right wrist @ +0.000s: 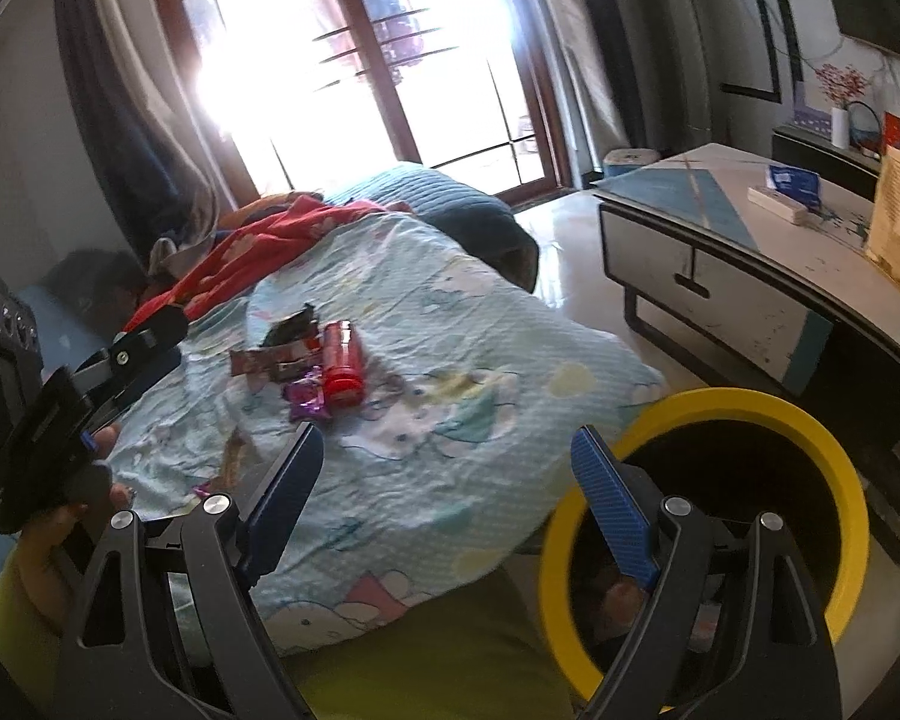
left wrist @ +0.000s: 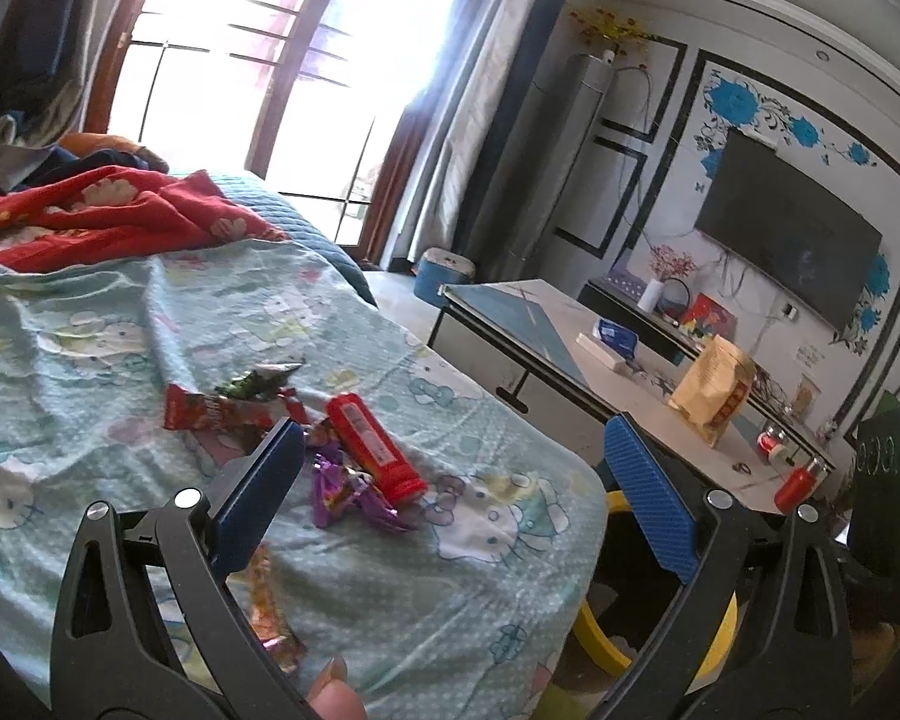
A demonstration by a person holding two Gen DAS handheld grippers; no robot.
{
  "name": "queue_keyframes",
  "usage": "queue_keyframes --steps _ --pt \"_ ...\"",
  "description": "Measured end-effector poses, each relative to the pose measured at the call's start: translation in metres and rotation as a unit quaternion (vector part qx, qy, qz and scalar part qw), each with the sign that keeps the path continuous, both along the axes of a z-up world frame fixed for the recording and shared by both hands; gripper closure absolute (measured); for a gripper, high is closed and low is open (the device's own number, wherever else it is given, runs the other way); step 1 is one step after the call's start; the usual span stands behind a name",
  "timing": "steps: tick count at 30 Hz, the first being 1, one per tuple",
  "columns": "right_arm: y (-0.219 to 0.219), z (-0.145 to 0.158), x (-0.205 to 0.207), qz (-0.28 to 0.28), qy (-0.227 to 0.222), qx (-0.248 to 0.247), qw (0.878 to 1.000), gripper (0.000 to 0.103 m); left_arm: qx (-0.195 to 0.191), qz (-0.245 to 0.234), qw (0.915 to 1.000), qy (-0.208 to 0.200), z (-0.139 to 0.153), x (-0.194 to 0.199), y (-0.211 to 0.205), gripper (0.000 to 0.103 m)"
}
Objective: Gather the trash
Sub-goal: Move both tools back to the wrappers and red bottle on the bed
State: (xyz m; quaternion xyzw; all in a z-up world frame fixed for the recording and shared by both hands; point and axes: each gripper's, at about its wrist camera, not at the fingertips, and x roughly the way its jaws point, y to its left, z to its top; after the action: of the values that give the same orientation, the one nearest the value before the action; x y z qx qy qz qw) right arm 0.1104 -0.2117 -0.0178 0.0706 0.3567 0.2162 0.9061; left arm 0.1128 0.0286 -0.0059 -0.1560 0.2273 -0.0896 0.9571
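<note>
Trash lies on the light blue cartoon blanket (left wrist: 390,570): a red tube-shaped package (left wrist: 373,447), purple wrappers (left wrist: 348,495), a red wrapper (left wrist: 222,411), a dark green wrapper (left wrist: 258,383) and an orange wrapper (left wrist: 267,606). My left gripper (left wrist: 456,450) is open and empty, just short of the pile. In the right wrist view the red package (right wrist: 342,369) and purple wrapper (right wrist: 307,399) lie ahead. My right gripper (right wrist: 447,450) is open and empty, over the blanket's edge. A yellow-rimmed bin (right wrist: 834,456) stands at the right, beside the bed.
A red blanket (left wrist: 108,210) lies further up the bed. A low table (right wrist: 750,276) with a paper bag (left wrist: 714,390) and small items stands to the right. A TV (left wrist: 792,240) hangs on the wall. The left gripper shows in the right wrist view (right wrist: 150,330).
</note>
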Motion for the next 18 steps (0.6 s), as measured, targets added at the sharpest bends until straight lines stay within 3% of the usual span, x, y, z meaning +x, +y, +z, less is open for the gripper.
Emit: queue_keyframes --steps 18 --pt "0.083 -0.009 0.017 0.067 0.009 -0.015 0.998 0.021 -0.026 0.094 0.9953 0.005 0.0 0.005 0.086 0.011"
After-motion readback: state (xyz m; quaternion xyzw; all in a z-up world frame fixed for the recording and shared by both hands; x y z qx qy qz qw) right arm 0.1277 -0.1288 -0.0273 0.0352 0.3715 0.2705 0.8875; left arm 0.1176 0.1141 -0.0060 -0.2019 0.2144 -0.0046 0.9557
